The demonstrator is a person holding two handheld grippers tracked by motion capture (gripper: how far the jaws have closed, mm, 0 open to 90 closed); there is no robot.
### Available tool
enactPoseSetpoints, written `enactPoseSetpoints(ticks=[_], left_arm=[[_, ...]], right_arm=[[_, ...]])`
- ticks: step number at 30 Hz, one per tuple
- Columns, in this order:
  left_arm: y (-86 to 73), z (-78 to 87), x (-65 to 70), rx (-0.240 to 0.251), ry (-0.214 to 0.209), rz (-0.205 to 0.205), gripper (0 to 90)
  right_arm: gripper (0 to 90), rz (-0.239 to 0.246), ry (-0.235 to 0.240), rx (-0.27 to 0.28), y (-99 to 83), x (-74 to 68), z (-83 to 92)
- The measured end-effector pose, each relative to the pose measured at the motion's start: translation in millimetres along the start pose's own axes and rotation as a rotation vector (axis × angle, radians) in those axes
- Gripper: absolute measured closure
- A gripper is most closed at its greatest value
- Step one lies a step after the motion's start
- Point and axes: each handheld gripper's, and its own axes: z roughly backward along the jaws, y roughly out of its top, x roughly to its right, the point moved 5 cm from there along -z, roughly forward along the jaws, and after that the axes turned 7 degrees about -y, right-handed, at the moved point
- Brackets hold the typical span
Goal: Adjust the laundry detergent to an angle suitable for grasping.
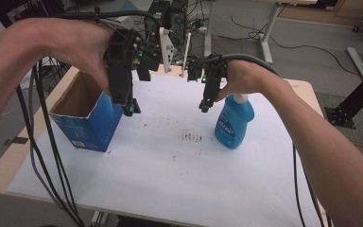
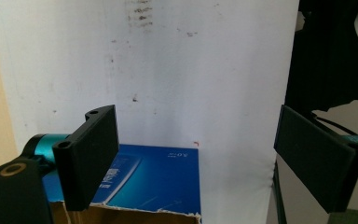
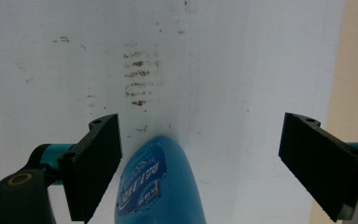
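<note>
Tools, two, both spread: left tool (image 1: 131, 109) above one box (image 1: 92, 125), right tool (image 1: 204, 107) beside one bottle (image 1: 234, 124).

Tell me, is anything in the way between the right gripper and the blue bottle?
Nothing visible. The right gripper hangs open beside the blue bottle, near its white neck. In the right gripper view the bottle lies between the spread jaws, with bare white table cover around it.
</note>
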Motion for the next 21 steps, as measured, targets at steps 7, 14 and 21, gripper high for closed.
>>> enactPoseSetpoints(ticks=[7,14,21], left_arm=[[0.8,1.1,1.7,0.0,0.008,-0.002,13.9],[0.2,0.4,1.0,-0.002,0.015,0.006,13.9],[-2.0,-2.8,6.1,-0.003,0.012,0.021,13.9]], right_arm=[[12.6,0.0,0.0,0.002,-0.6,-0.6,3.5],[12.6,0.007,0.001,0.007,0.1,-1.7,3.4],[12.6,-0.001,0.004,0.017,-1.0,-0.3,6.0]])
